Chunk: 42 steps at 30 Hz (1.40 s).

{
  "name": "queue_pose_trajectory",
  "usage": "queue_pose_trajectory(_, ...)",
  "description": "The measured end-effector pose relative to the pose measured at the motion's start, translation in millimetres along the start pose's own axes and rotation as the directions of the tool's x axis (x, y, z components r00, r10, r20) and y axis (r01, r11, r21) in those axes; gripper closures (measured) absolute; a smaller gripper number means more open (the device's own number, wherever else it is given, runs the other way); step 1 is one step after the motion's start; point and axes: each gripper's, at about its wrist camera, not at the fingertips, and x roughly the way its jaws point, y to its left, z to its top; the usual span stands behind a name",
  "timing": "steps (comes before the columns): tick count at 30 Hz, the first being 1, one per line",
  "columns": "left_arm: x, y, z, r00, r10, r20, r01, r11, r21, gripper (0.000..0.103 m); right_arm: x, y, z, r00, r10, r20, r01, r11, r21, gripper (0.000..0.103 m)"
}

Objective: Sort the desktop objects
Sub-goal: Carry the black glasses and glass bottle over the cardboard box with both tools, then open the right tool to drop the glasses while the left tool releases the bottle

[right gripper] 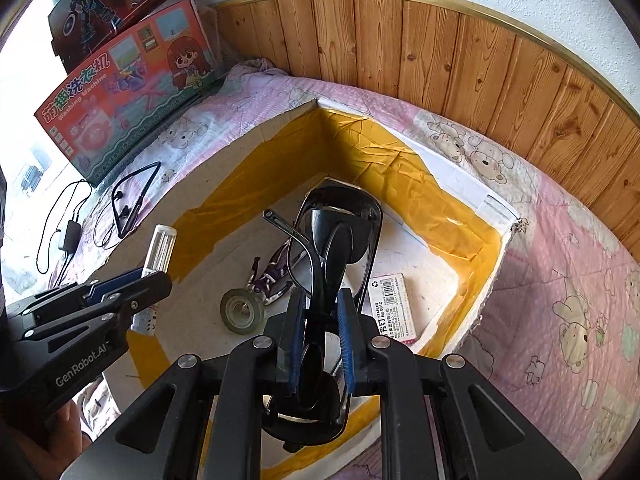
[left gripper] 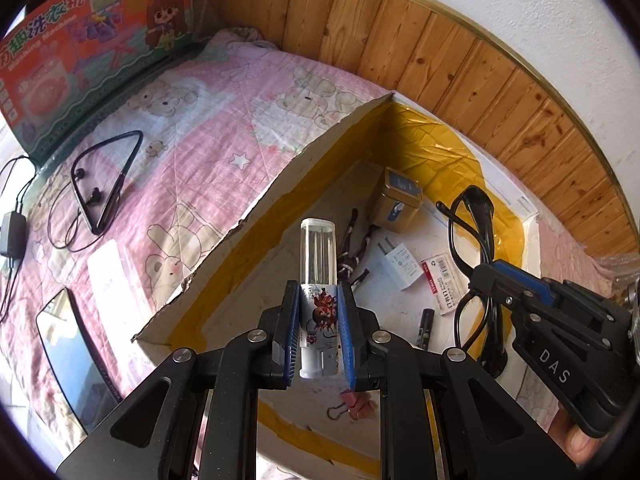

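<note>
1. Pink quilt (left gripper: 224, 136) with a bear print covers the surface below a wood-panelled wall (left gripper: 440, 52); an open cardboard box (left gripper: 256, 200) lined with yellow tape sits on it.
2. Left gripper (left gripper: 319, 330) is clamped on a clear-capped tube (left gripper: 318, 264), held above the box's left wall.
3. Right gripper (right gripper: 321, 330) is clamped on folded black glasses (right gripper: 336, 240), which hang over the box interior.
4. On the box floor, from the left view: a small tin (left gripper: 394, 202) at 12 o'clock, a white plug (left gripper: 402, 264) at centre, a staples pack (left gripper: 444, 284) at 3 o'clock, a pink clip (left gripper: 356, 404) at 6 o'clock.
5. Tape roll (right gripper: 242, 312) lies at 9 o'clock of the right claw.
6. Outside, at 9 o'clock of the box, lie earphones (left gripper: 108, 184) and a toy carton (left gripper: 92, 44).
</note>
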Motion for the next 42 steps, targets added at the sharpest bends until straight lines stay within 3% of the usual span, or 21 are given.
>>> queue_pose_trajectory(9,10,8,4,0.999,0.002,-0.038,-0.003,0.999,-0.036,0.082,23,-13,19,0.999,-0.023,-0.029,0.023,1.000,0.019,0.083)
queue_pose_trajectory(11,10,9,5,0.999,0.007,-0.044,-0.009,0.999,-0.038,0.072,26,-17,22,0.999,-0.029,-0.031,0.030,0.999,0.030,0.073)
queue_pose_trajectory(13,10,10,6,0.999,0.012,-0.042,-0.014,0.999,-0.043,0.070,27,-19,23,0.999,-0.033,-0.030,0.034,0.999,0.036,0.063)
queue_pose_trajectory(20,5,8,6,0.999,0.017,-0.028,-0.018,0.999,-0.033,0.065,22,-20,13,0.999,-0.014,-0.052,0.015,1.000,0.014,0.063)
queue_pose_trajectory(29,-8,-3,4,1.000,0.008,0.007,-0.008,1.000,0.006,0.064,-3,-3,-20,0.996,-0.020,-0.084,0.008,0.990,-0.142,0.054)
queue_pose_trajectory(34,-22,-12,1,0.999,-0.005,0.047,0.004,0.999,0.032,0.051,-17,9,-42,0.995,-0.048,-0.088,0.024,0.965,-0.261,0.050)
queue_pose_trajectory(42,-44,-21,-9,0.996,-0.019,0.092,0.014,0.999,0.051,0.047,-38,18,-57,0.996,-0.065,-0.058,0.042,0.944,-0.327,0.046)
